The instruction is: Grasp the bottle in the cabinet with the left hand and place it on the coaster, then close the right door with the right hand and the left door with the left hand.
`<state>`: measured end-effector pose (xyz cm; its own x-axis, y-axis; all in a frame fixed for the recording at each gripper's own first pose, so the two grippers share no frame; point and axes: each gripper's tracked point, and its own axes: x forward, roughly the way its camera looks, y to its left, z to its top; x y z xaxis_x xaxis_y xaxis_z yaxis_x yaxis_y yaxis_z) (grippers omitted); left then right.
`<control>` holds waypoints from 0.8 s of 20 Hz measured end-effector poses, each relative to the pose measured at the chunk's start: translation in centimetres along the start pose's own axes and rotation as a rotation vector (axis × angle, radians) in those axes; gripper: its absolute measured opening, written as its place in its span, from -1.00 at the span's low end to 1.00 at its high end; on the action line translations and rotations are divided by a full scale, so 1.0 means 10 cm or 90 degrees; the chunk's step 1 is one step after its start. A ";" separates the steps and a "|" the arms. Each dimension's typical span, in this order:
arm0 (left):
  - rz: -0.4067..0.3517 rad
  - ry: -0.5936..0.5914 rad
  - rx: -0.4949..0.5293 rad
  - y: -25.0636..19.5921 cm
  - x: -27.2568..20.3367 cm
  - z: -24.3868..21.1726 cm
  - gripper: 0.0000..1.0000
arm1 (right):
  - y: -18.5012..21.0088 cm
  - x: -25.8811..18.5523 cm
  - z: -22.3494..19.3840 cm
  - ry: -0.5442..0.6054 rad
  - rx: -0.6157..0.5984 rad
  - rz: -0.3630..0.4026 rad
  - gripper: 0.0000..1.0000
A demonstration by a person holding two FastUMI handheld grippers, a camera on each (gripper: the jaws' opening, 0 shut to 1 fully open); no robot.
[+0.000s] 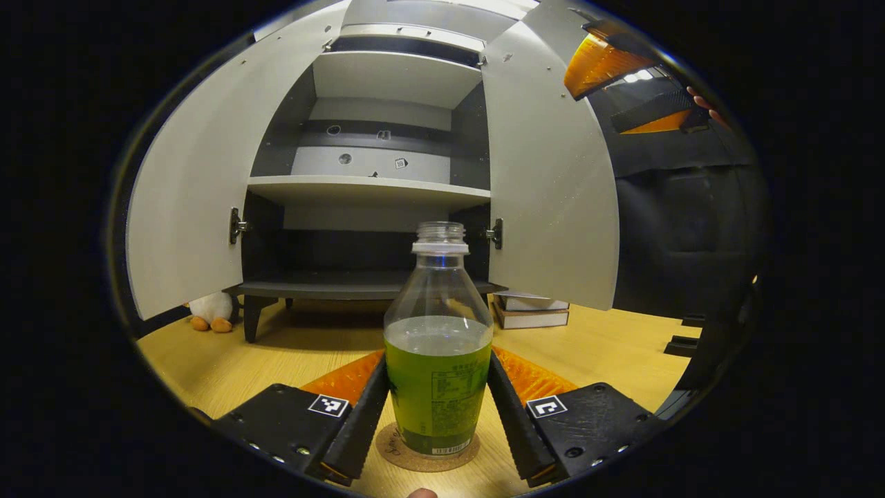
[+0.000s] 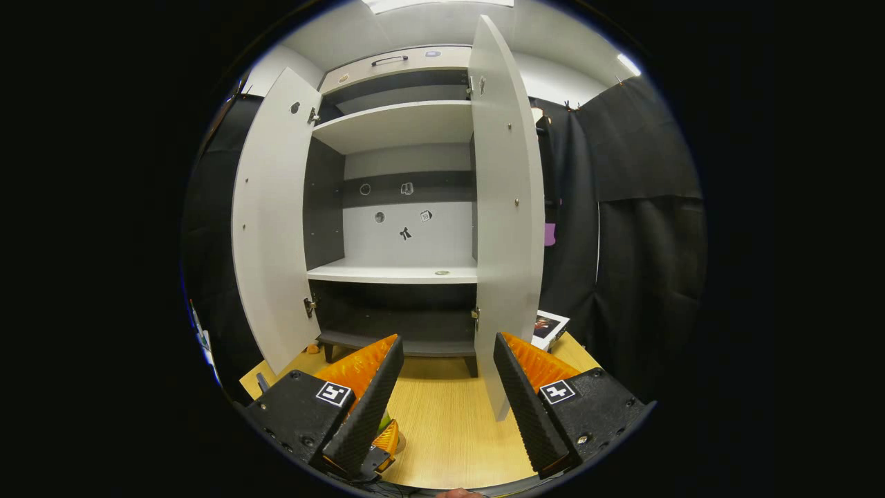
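Bottom centre of the left gripper view, the left claw point(image 1: 437, 408) brackets the bottle point(image 1: 438, 360), a finger along each flank; whether they press it I cannot tell. The bottle stands upright on the coaster point(image 1: 397, 449) on the worktop point(image 1: 608, 346). Beyond it the cabinet point(image 1: 387, 187) gapes, left door point(image 1: 187, 200) and right door point(image 1: 546, 180) both swung wide. In the right gripper view, the right claw point(image 2: 448, 394) sits apart, gripping nothing, low in the frame before the open cabinet.
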<state>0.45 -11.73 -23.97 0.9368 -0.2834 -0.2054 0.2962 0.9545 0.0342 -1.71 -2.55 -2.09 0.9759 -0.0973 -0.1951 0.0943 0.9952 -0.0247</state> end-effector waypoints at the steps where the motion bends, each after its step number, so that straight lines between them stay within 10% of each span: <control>1: -0.002 0.004 -0.001 0.00 0.00 -0.01 0.57 | 0.00 0.00 0.00 0.001 0.000 0.001 0.63; 16: 0.000 -0.070 -0.049 -0.03 -0.18 0.75 0.89 | -0.01 0.08 -0.06 0.012 0.000 0.038 0.63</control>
<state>0.04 -12.19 -16.29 0.9526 -0.2886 -0.0962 0.2858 0.9574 -0.0417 -1.02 -2.79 -2.81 0.9759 -0.0385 -0.2150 0.0367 0.9993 -0.0123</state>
